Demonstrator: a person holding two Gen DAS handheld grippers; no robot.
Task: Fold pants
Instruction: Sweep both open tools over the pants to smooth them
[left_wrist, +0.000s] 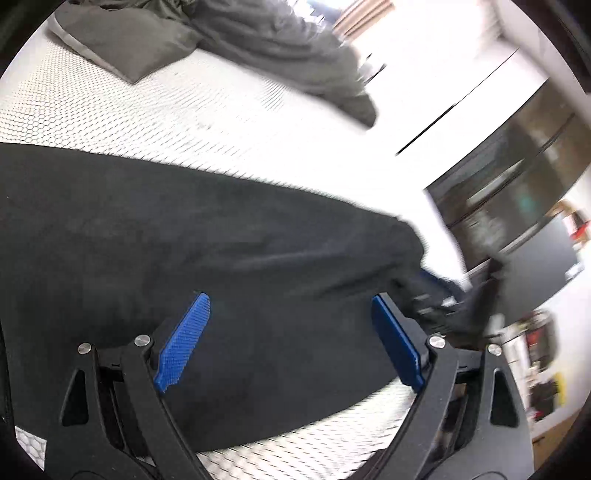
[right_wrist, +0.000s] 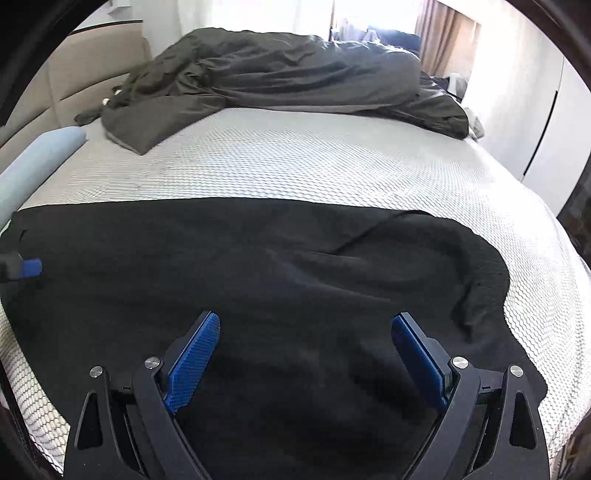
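Item, nearest my lenses: left gripper (left_wrist: 290, 338) and right gripper (right_wrist: 306, 356), each with blue-padded jaws spread wide and nothing between them; both hang over dark cloth, and I judge neither to be pressing on it.

Item: pants (right_wrist: 258, 273), black, spread across the near part of the bed (right_wrist: 332, 162), on its honeycomb-patterned white mattress cover. They lie mostly flat, with a loose ridge and some bunching toward the right-hand end. In the left wrist view one end of the pants (left_wrist: 184, 240) trails off to the right, where blur hides the detail.

Handling, my estimate: soft, limp, light fabric with a matte, slightly fuzzy face; not fragile, unlikely to slip from ribbed pads, but it will sag and drag rather than hold shape. Best taken by a pinch at an edge or corner, one end per gripper, lifting both together so the fold lands straight.

Item, off-task: grey duvet (right_wrist: 280, 74), heaped at the far side of the bed.
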